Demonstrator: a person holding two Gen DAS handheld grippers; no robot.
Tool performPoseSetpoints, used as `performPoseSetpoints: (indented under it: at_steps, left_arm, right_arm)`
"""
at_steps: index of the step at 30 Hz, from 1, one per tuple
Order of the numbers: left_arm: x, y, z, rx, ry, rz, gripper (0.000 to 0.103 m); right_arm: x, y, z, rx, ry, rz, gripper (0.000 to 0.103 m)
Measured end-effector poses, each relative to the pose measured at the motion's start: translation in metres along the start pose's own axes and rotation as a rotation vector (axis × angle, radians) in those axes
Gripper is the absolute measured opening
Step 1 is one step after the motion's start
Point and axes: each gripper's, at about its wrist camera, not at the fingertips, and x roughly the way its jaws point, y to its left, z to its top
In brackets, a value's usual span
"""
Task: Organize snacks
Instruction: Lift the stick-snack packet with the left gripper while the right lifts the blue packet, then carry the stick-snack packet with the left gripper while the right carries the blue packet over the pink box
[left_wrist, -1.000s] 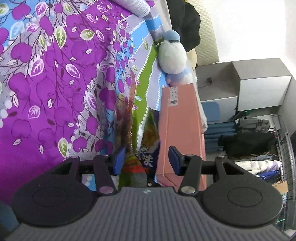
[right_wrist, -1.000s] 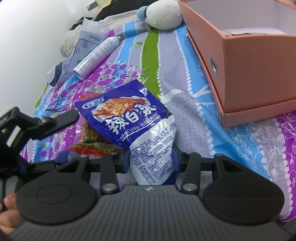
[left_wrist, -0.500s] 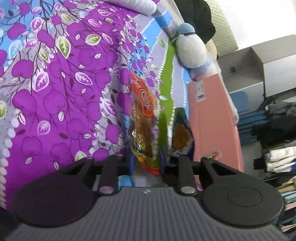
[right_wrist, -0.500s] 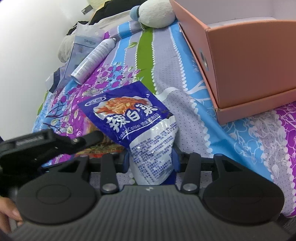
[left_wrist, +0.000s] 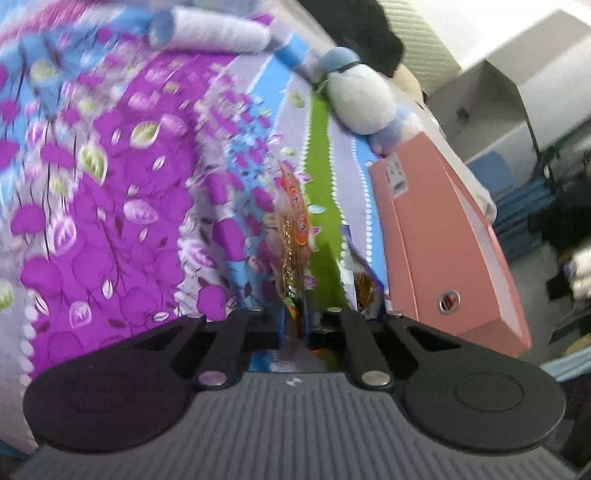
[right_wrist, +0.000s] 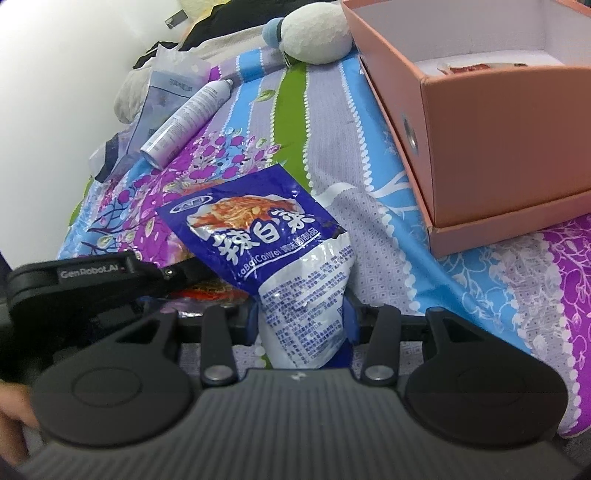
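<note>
I'm closing the left gripper (left_wrist: 295, 326) jaws on the orange packet's (left_wrist: 293, 236) thin edge at frame centre while the right gripper (right_wrist: 301, 319) is pinching the blue packet (right_wrist: 266, 236); either could be slipping out before reaching the pink box (right_wrist: 498, 147) at upper right.

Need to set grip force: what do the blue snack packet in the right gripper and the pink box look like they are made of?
Blue snack packet: thin glossy plastic film, judging by its sheen and crinkles; it should deform easily.
Pink box: matte paperboard, probably rigid, with flat walls, crisp edges, a white inside and a metal-looking eyelet in the side wall.
</note>
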Motion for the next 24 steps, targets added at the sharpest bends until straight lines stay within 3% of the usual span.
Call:
performPoseSetpoints:
  at_steps: [6, 14, 24]
  left_arm:
    - [-0.024, -0.021, -0.005, 0.118, -0.032, 0.054, 0.007]
    - [-0.042, -0.030, -0.017, 0.156, -0.010, 0.115, 0.006]
    - [-0.058, -0.040, -0.025, 0.173, 0.018, 0.132, 0.006]
  right_arm:
    - [-0.015, 0.009, -0.007, -0.058, -0.027, -0.045, 0.046]
    - [-0.044, 0.014, -0.013, -0.112, -0.067, -0.102, 0.046]
    - [-0.072, 0.015, -0.016, -0.140, -0.103, -0.137, 0.046]
